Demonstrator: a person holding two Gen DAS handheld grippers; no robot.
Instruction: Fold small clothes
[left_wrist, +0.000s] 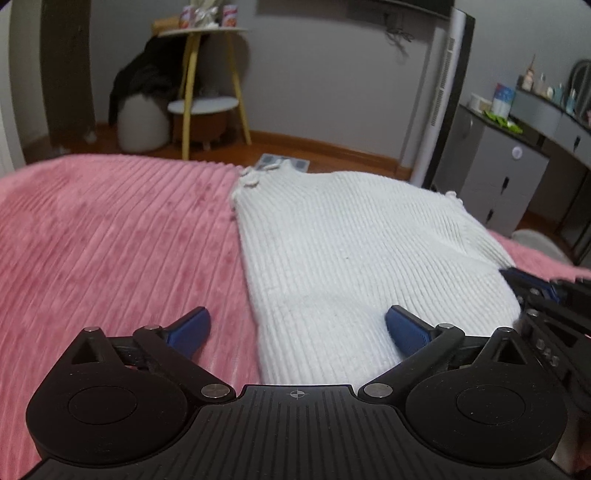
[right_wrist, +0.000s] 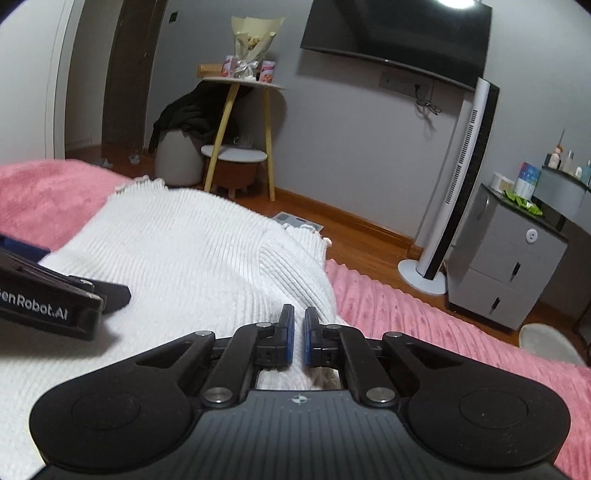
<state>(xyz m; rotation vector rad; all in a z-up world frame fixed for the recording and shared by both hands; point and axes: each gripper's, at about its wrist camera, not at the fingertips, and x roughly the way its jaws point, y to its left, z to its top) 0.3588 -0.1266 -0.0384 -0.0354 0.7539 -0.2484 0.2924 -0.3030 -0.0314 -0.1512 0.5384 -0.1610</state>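
White ribbed knit garment (left_wrist: 354, 258) lies flat on pink ribbed plush bedspread (left_wrist: 110, 240). Beyond bed: wooden floor, grey wall, yellow-legged side table (right_wrist: 240, 122), white tower fan (right_wrist: 454, 177), grey cabinet (right_wrist: 506, 266). Left gripper (left_wrist: 297, 326) spread wide, straddling garment's left edge, nothing gripped. Right gripper (right_wrist: 299, 332) clenched over garment's right edge; cannot tell if fabric pinched.

Grey walls (right_wrist: 351, 129), wood floor (right_wrist: 354, 229), wall TV (right_wrist: 399, 33), yellow-legged side table (right_wrist: 243, 83), grey cabinet (right_wrist: 506, 269), tower fan (right_wrist: 454, 177).
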